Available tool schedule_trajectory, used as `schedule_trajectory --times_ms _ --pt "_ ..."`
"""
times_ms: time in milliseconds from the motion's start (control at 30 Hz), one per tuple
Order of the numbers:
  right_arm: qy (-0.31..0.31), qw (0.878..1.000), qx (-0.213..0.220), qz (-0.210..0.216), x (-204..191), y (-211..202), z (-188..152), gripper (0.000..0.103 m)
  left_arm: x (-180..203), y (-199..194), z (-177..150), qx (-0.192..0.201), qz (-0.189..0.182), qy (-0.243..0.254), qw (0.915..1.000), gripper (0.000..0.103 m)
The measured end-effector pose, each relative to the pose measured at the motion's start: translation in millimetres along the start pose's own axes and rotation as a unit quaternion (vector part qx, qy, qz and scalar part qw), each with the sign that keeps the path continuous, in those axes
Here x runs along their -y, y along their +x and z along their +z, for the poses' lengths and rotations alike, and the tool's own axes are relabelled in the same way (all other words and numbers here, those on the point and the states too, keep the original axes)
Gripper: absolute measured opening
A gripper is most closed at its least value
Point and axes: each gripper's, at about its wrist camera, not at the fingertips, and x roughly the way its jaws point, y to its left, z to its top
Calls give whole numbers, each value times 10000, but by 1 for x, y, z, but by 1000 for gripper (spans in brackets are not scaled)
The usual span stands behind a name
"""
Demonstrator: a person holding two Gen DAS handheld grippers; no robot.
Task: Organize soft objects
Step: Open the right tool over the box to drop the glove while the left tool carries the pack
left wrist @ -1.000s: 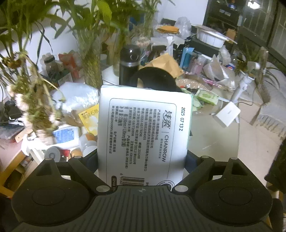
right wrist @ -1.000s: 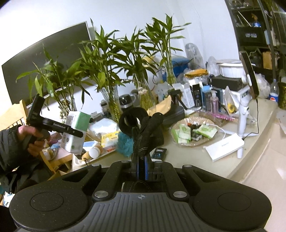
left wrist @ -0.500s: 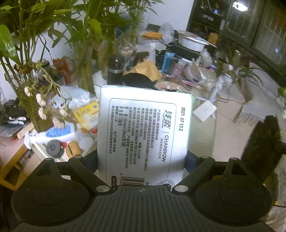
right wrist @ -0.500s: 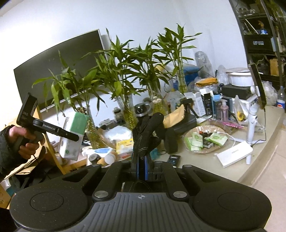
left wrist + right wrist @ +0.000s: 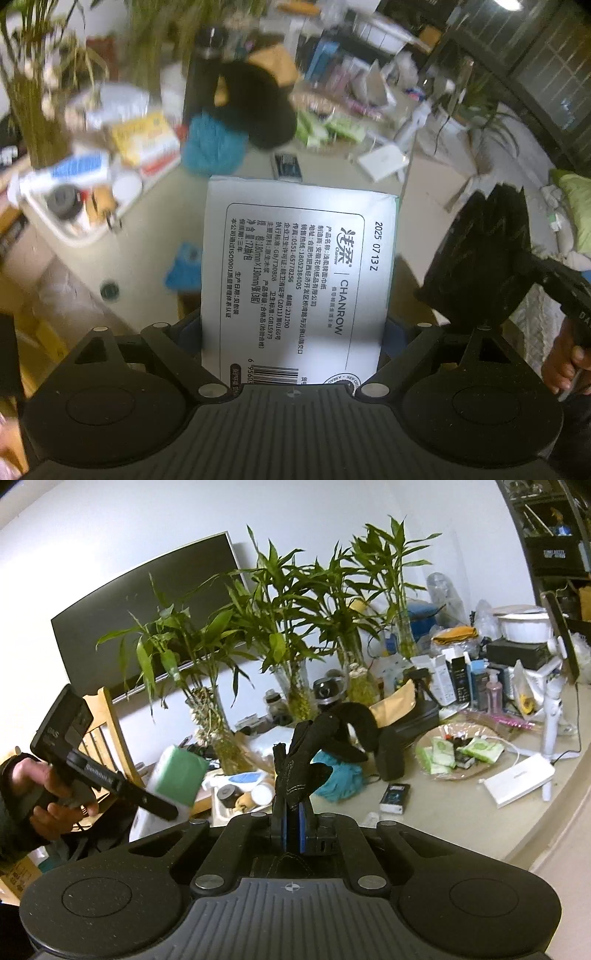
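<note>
Left wrist view: left gripper (image 5: 295,325) clamped across the width of a tissue pack (image 5: 299,280), jaws spread wide against its sides. Pack held in the air above the table (image 5: 147,229); long axis runs straight out along the fingers, far end toward the clutter, printed label face up. Past its far edge: a teal fluffy item (image 5: 212,147), a black neck pillow (image 5: 255,107), a small dark box (image 5: 287,166). At right, a black glove (image 5: 480,266) hanging from the other tool; a hand (image 5: 563,358) at the frame edge. View blurred toward the back.

Right wrist view: right gripper (image 5: 293,827) pinched shut on the black glove's cuff (image 5: 295,771); glove stands upright out of the jaws, fingers curling over to the right. Behind it the neck pillow (image 5: 351,723), teal item (image 5: 341,775), a plate of green packets (image 5: 458,753), a white flat box (image 5: 519,779), bamboo vases (image 5: 291,686). At left, the left hand (image 5: 44,794) carries the left gripper (image 5: 162,805) with the tissue pack's green end (image 5: 177,771) tilted up, off the table edge.
</note>
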Motion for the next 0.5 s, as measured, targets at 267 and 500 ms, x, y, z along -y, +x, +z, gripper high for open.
schedule_trajectory --times_ms 267,500 --pt "96 9999 -58 68 -5 0 -10 8 -10 27 -26 -577 -303 -582 9962 92" --pt "202 9998 -84 27 -5 -3 -16 9 -6 16 -37 -54 -452 -607 9971 92"
